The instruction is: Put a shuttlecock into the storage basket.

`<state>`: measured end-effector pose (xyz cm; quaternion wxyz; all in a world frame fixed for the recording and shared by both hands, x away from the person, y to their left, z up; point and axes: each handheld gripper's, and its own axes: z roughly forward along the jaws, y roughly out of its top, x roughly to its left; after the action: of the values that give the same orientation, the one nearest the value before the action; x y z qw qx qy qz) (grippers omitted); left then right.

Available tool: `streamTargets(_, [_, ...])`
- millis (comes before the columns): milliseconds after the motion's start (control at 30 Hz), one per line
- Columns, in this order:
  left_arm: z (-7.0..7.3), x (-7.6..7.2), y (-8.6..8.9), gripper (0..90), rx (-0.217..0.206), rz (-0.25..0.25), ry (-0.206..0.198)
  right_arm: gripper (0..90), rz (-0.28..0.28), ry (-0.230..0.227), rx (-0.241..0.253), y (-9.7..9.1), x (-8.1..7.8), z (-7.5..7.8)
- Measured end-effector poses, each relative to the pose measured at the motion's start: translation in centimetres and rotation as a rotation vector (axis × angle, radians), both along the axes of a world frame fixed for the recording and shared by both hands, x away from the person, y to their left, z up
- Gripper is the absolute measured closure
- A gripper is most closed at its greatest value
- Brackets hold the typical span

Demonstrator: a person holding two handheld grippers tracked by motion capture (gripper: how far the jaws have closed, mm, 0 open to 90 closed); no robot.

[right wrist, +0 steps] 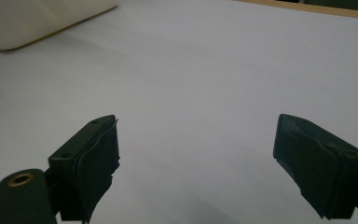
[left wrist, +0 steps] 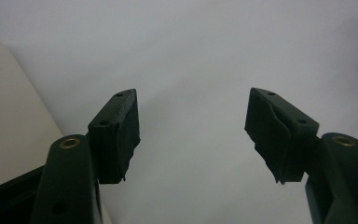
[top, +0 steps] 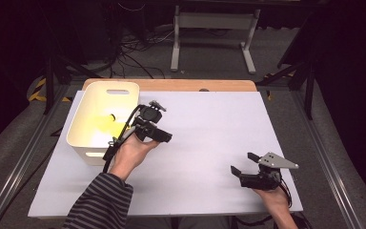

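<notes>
Left gripper beside white bin, over white tabletop; jaws spread wide, nothing between pads. In its own view bin wall at left edge, bare table ahead. Right gripper low at near right of table, well apart from bin; jaws likewise apart, empty. Bin holds something yellow, small dark bit on it, too blurred to name. My read: placing into bin looks done, both hands free. No loose item left on table; little remaining, maybe only drawing hands back.
</notes>
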<state>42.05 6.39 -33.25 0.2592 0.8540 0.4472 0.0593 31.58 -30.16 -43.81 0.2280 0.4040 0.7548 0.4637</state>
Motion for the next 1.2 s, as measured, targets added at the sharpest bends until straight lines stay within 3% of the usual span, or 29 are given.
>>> streamTargets(967, [-2.2,-0.8,-1.2,35.3,-0.013,-0.013,0.025,14.6,0.003,-0.001,-0.002,0.0,0.0,0.0])
streamTargets(1200, [-2.8,-1.3,-1.3,35.3,0.004,-0.022,0.023,14.6,0.003,0.002,-0.003,0.1,0.0,0.0])
